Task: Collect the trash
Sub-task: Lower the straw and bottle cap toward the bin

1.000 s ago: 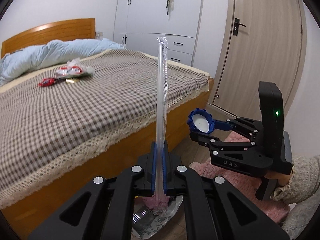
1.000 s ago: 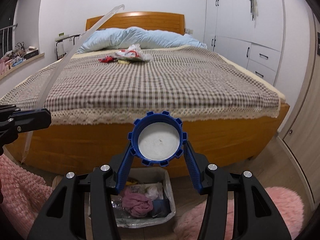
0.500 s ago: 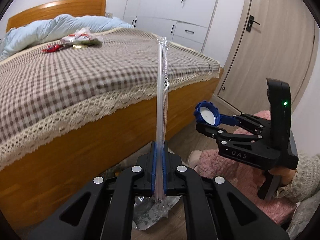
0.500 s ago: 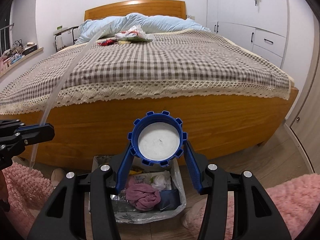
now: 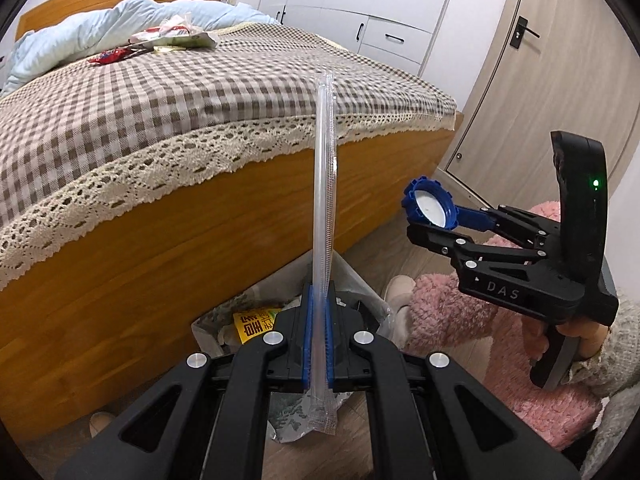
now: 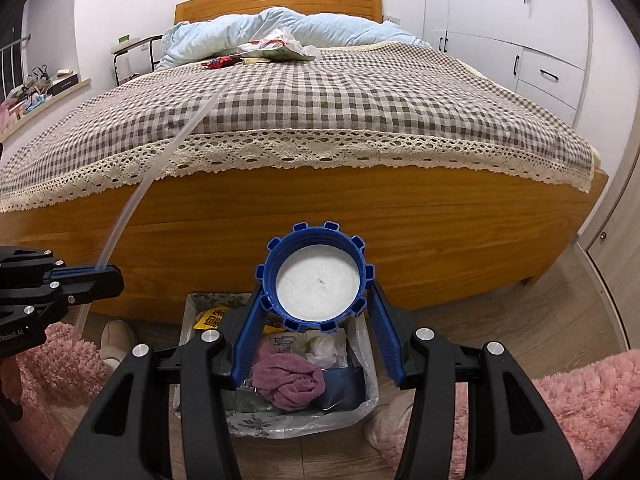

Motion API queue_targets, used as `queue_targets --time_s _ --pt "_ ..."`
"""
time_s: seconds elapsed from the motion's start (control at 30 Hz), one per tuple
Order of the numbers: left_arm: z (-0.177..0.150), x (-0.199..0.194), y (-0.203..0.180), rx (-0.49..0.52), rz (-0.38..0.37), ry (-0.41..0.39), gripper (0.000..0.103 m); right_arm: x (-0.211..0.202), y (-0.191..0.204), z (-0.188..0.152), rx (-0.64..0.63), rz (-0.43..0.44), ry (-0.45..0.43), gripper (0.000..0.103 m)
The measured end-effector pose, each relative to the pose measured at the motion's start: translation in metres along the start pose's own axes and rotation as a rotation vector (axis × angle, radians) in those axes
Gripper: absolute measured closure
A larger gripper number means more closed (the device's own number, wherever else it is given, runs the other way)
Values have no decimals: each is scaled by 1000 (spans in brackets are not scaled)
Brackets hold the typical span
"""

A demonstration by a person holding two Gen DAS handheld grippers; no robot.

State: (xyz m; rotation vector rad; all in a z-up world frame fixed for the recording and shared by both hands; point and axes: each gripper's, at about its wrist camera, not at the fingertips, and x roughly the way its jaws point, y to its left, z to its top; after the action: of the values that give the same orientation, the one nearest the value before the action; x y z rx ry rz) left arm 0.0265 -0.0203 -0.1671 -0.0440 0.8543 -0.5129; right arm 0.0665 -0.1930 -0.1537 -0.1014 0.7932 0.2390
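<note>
My left gripper (image 5: 318,304) is shut on a long clear wrapped straw (image 5: 323,184) that stands upright between its blue pads; it also shows at the left of the right wrist view (image 6: 108,270). My right gripper (image 6: 318,280) is shut on a blue bottle cap (image 6: 318,282) with a white inside; it also shows in the left wrist view (image 5: 430,210). Both hang over a lined trash bin (image 6: 360,416) on the floor at the foot of the bed. The bin holds a pink cloth (image 6: 290,384) and wrappers. More wrappers (image 6: 276,50) lie far up the bed.
The wooden bed (image 6: 360,216) with a checked cover stands right behind the bin. Pink fluffy rugs (image 6: 580,404) lie on both sides of the bin, and slippers (image 6: 116,338) sit near it. White wardrobes (image 5: 360,4) and a door (image 5: 532,80) are on the right.
Both grippers have moved down and closer to the bed's foot, so the trash bin now shows larger beneath them. Each still holds its item.
</note>
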Motion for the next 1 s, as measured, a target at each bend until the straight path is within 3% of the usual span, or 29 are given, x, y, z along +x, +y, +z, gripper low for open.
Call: queue_targets --time_s 0.3,0.47,0.7,0.87,1.0 --pt "-8 12 -4 31 5 55 101 7 -10 -7 39 -36 49 53" --pt "-25 43 -15 99 7 173 101 12 -25 -9 95 -47 90 53" --pt "-31 90 -24 233 58 313 100 34 -53 -19 217 -31 232 53" --pt "-34 132 -8 273 67 496 100 51 -59 -25 241 -37 316 53" --pt "-39 167 0 336 82 588 100 65 -58 -30 240 -30 370 53"
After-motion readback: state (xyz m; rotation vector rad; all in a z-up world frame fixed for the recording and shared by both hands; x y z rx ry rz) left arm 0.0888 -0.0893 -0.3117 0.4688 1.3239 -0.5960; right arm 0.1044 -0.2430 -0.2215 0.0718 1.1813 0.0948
